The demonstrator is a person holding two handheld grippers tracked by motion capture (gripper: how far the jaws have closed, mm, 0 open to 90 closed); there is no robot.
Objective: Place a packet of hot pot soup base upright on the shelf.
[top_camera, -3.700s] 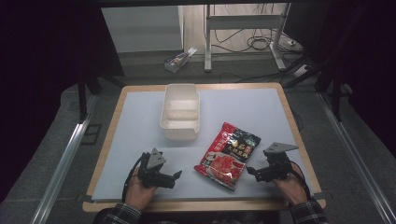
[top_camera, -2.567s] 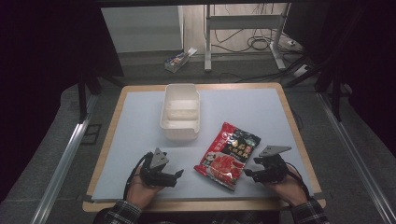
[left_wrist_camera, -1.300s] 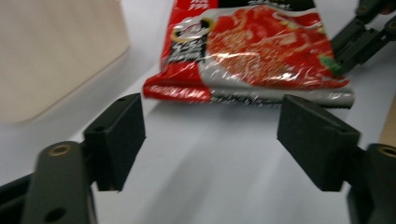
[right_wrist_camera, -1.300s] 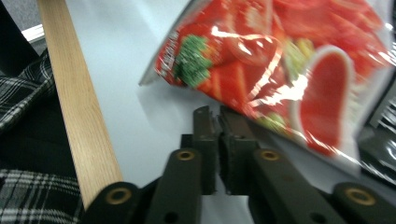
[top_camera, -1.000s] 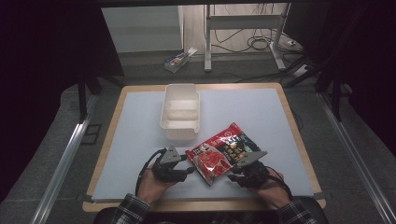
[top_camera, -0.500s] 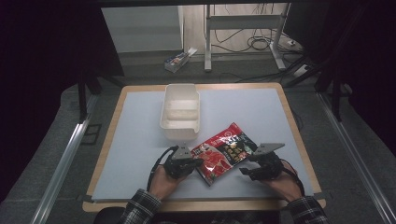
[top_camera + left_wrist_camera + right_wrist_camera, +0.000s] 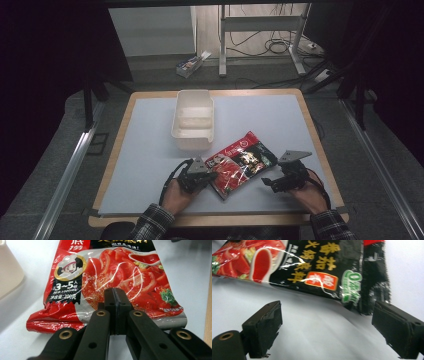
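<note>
Since the earlier frame the right gripper [image 7: 268, 182] has let go and spread, leaving the left gripper [image 7: 212, 176] pinching the glossy red-and-black foil sauce packet [image 7: 240, 162] near the white table's [image 7: 145, 150] front edge; thin hold, may slip.

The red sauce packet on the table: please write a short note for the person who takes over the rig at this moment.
Left gripper: jaws shut on the near edge of the red sauce packet.
Right gripper: jaws have just been opening, nothing between them; it sits beside the packet's right end, apart from it.
Packet: on the white mat, just in front of the cream tub, not in it.
Done: packet gripped by the left gripper.
Left: probably lift the packet into the tub.
</note>
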